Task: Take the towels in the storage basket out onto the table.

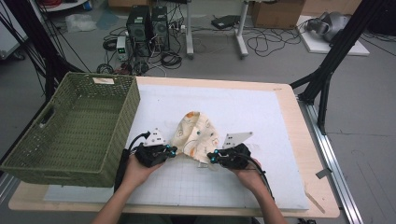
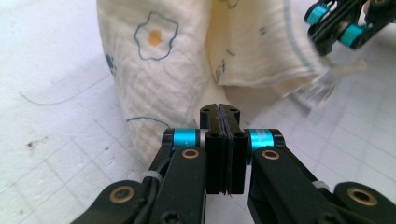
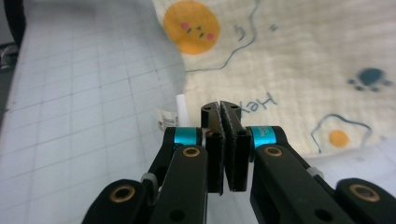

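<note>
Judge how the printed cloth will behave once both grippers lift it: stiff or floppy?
Probably floppy: the cloth already folds and bunches between the left gripper and right gripper. Likely light, being thin crinkled fabric. It should sag between the two grips.

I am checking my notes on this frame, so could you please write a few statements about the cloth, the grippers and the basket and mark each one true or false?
1. The left gripper is shut on the printed cloth. True.
2. The right gripper hangs open above the cloth. False: it is shut on the cloth's edge.
3. The cloth lies inside the green basket. False: it is on the white mat, beside the basket.
4. The basket stands at the table's left side. True.
</note>
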{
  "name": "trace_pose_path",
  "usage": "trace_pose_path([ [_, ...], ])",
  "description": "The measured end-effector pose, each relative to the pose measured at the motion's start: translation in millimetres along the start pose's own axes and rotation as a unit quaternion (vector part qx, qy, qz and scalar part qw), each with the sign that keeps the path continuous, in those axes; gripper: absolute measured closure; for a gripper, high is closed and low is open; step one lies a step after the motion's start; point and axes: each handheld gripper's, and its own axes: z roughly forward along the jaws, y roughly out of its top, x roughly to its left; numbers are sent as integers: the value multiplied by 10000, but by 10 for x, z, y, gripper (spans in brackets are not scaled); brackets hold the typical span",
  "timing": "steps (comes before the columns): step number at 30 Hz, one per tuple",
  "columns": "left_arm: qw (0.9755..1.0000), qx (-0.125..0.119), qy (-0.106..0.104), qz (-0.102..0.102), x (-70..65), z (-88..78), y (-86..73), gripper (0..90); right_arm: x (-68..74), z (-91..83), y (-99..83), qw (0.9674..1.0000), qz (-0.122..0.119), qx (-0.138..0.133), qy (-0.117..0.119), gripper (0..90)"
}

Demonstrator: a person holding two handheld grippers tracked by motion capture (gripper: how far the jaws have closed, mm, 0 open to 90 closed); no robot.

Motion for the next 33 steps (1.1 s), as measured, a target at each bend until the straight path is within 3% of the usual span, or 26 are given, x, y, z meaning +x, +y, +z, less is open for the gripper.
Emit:
trace_pose_path([
  [6,9996,-279,109,-12,-68,-158,3,888,14,-313,-88,9998,-15,-108,-145,887],
  [12,9991,-402,134,26,-123,-313,2,887,33,-582,-245,9996,28,-157,-223,887],
  [16,9987,-483,145,25,-180,-409,-28,888,76,-714,-341,9996,21,-122,-245,887],
  [22,9978,-563,328,76,-221,-531,-60,888,127,-879,-454,9994,49,-203,-283,887],
  [27,9974,-506,520,-24,-166,-450,-47,888,159,-935,-505,9994,51,-201,-276,887],
  [29,9972,-468,586,-55,-121,-356,-17,887,176,-960,-510,9992,71,-275,-264,887],
  [33,9969,-407,648,-176,1,-120,79,887,155,-962,-521,9993,69,-174,-315,886],
])
